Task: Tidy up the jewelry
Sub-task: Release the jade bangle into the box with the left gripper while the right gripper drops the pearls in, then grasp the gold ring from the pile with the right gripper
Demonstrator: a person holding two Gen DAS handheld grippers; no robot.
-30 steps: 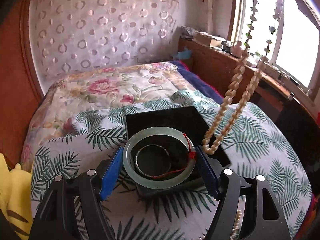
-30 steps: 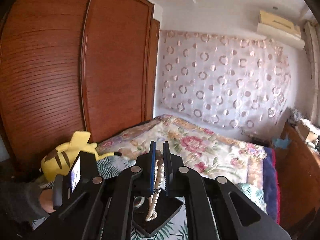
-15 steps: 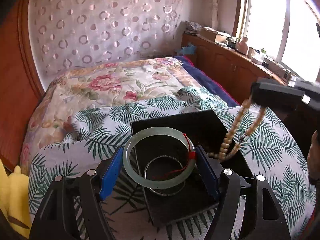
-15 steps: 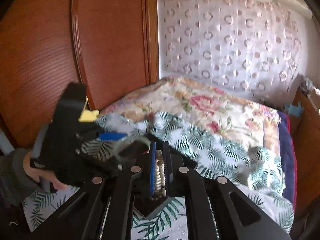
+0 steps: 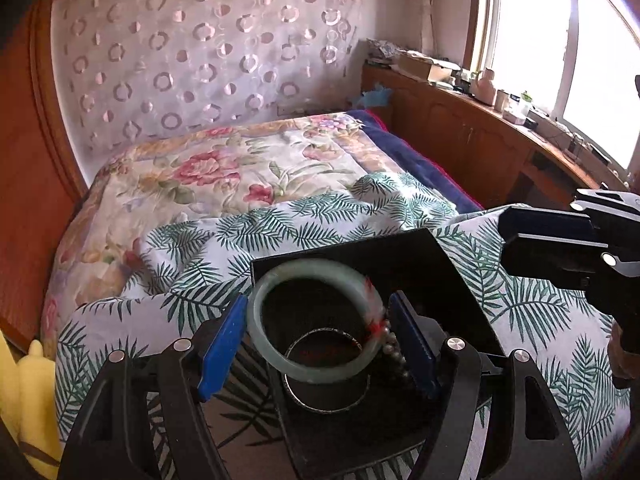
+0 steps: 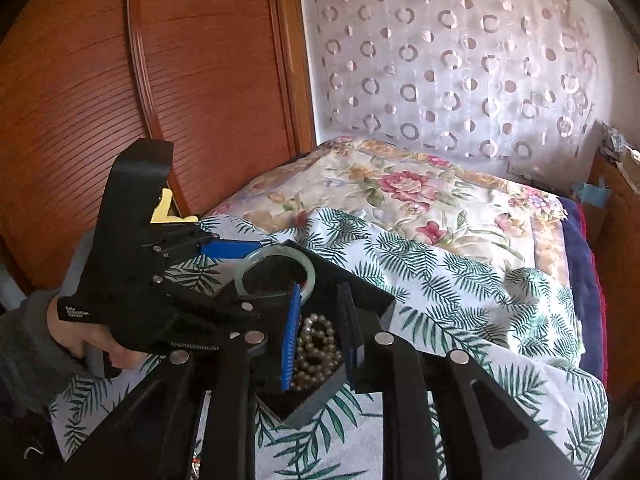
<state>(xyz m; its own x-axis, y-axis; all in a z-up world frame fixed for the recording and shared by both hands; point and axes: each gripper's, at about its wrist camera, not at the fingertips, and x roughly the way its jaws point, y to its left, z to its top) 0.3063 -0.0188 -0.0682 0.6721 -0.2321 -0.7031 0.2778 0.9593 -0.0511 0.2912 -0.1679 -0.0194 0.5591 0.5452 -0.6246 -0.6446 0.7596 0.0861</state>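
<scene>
Left tool [image 5: 318, 322] clenched on jade bangle [image 5: 316, 320] over black tray [image 5: 440, 280]; right tool [image 6: 318, 336] released above beads [image 6: 314, 350]. Risk: bangle slipping, striking silver bangle [image 5: 326, 376] at 6 o'clock.

Red tassel [image 5: 370, 312] motion-blurred

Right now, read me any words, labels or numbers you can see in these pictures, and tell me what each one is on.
Small white print on the side of the left gripper, in the right wrist view: two or three short lines, too small and blurred to read.
Faint lettering lower on the same gripper body: unreadable.
No other text in either view.
</scene>
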